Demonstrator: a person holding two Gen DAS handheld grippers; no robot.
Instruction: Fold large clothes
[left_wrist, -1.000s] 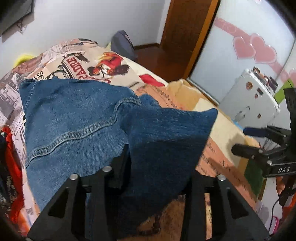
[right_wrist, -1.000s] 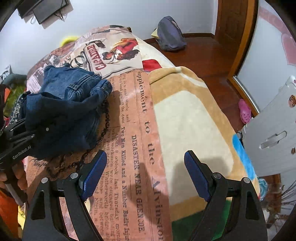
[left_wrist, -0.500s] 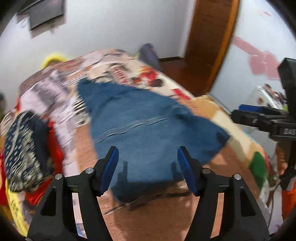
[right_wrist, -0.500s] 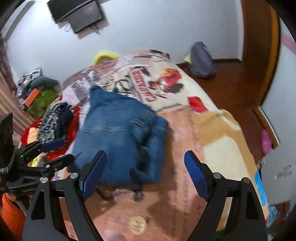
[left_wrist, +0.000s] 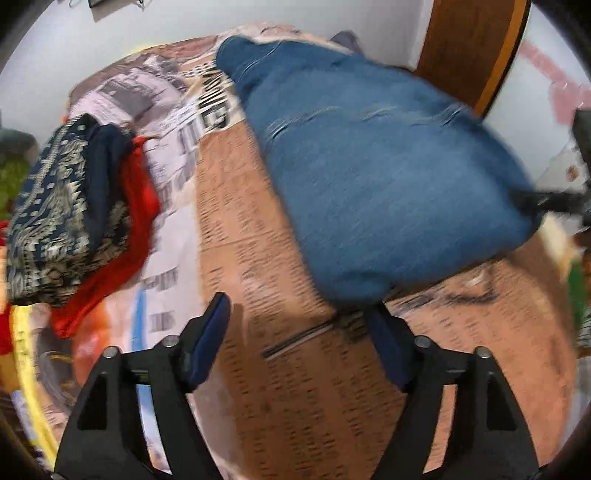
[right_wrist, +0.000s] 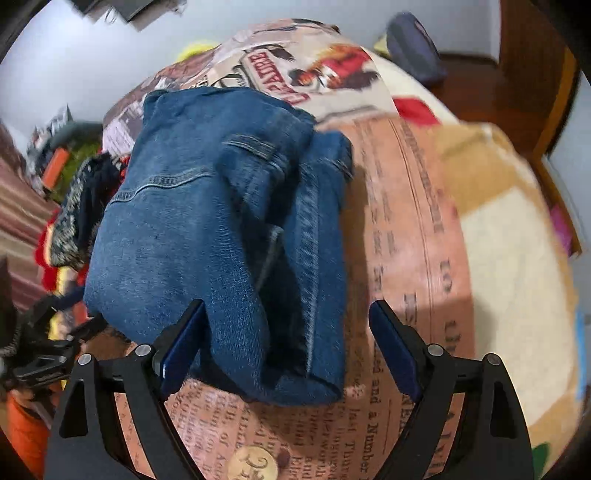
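Left gripper (left_wrist: 299, 325) nearest in its own view: jaws apart w/ nothing pinched, have just been opening. Only printed blanket (left_wrist: 295, 369) shows in the gap; near edge of the folded jeans (left_wrist: 388, 177) sits just past the right fingertip, whether it touches can't be told through the blur.

Right gripper (right_wrist: 286, 332) also spread wide, not clamping. The jeans' near end (right_wrist: 236, 266) lies in the gap btwn its fingers, closer to the left blue pad (right_wrist: 183, 347); right pad (right_wrist: 391, 350) is clear of the denim, over the newspaper-print blanket.

Jeans are a thick folded bundle lying flat on the bed, seams and a belt loop facing up in the right wrist view. In that view the left gripper (right_wrist: 62, 339) shows at the lower left edge, just beside the bundle's left corner.

Farther left: pile of other clothes (left_wrist: 70, 206), navy patterned fabric over red, apart from the jeans. Beyond the jeans the blanket carries a comic-style print (right_wrist: 306, 77). Farthest: dark bag (right_wrist: 413, 48) on the wood floor by the white wall, and a brown door (left_wrist: 469, 48).
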